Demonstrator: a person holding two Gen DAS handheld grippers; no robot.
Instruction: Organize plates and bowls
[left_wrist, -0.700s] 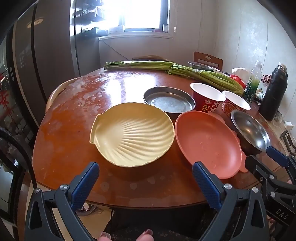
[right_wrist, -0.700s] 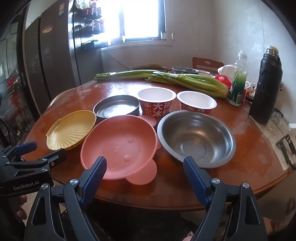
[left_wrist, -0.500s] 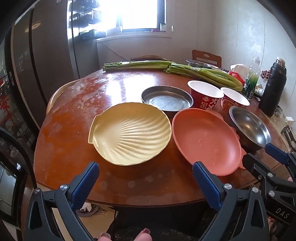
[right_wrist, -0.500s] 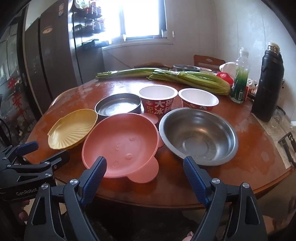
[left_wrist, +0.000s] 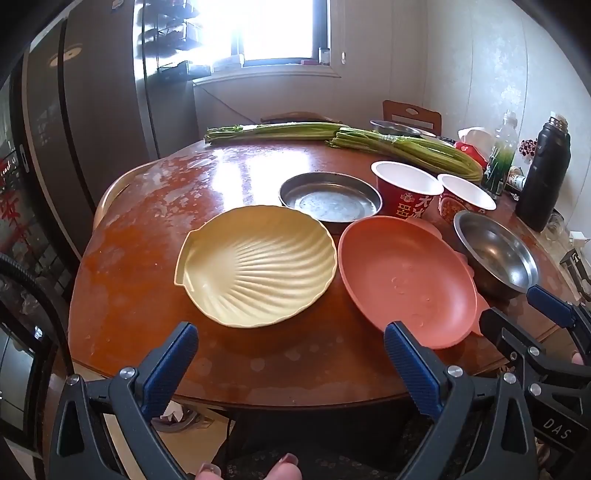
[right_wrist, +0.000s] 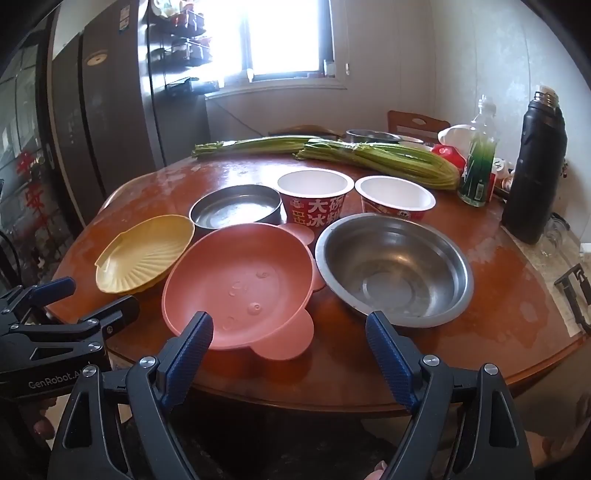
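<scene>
1. The left claw (left_wrist: 288, 354) is hanging over the near table (left_wrist: 147, 229) edge with its jaws spread wide and nothing between them. The yellow shell plate (left_wrist: 255, 264) is lying just ahead of it, toward 12 o'clock. A clean start is probably to pinch the near rim, since the scalloped edge gives the pads a ridge to bite on.
2. The pink bear-eared plate (right_wrist: 240, 284) is sitting just beside the shell plate, at its 3 o'clock. The two rims look nearly touching, so lifting straight up before sliding sideways should avoid a knock.
3. The right claw (right_wrist: 290, 350) is also gaping apart and holding nothing, with the pink plate's near edge at its 11 o'clock.
4. The steel bowl (right_wrist: 395, 269) is resting at the pink plate's 3 o'clock, close against its ear; the smooth metal will likely be slippery in the pads.
5. Behind, the flat steel pan (right_wrist: 236, 208) and two paper bowls (right_wrist: 316, 199) are waiting at 12 o'clock.
</scene>
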